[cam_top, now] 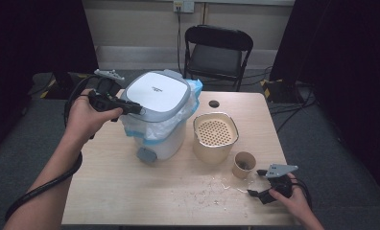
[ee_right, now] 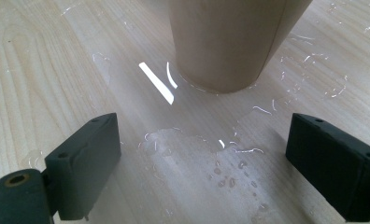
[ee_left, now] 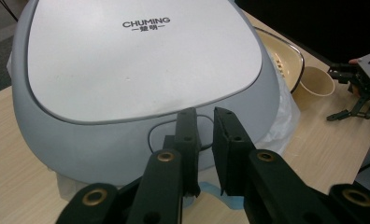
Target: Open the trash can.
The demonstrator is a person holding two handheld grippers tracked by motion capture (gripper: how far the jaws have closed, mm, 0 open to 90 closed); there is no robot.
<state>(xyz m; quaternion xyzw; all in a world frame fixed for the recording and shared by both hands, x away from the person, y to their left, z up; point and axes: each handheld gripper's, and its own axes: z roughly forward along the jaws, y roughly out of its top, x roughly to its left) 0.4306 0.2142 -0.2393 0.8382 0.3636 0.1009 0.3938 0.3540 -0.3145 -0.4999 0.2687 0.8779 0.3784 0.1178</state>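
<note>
A white bin (cam_top: 161,141) with a grey and white lid (cam_top: 157,93) marked CHUMING (ee_left: 141,60) stands at the table's back left, lined with a plastic bag. My left gripper (cam_top: 135,109) (ee_left: 206,112) has its tips on the lid's rim by an oval outline, jaws nearly together with nothing seen between them. A beige paper cup (cam_top: 244,164) (ee_right: 230,42) stands at the front right. My right gripper (cam_top: 255,183) (ee_right: 204,126) lies low on the table just in front of the cup, open and apart from it.
A beige strainer basket (cam_top: 215,134) stands between the bin and the cup. Spilled water (cam_top: 212,191) (ee_right: 197,140) wets the table (cam_top: 130,191) near the cup. A cable hole (cam_top: 214,103) lies at the back, a black chair (cam_top: 218,48) behind the table.
</note>
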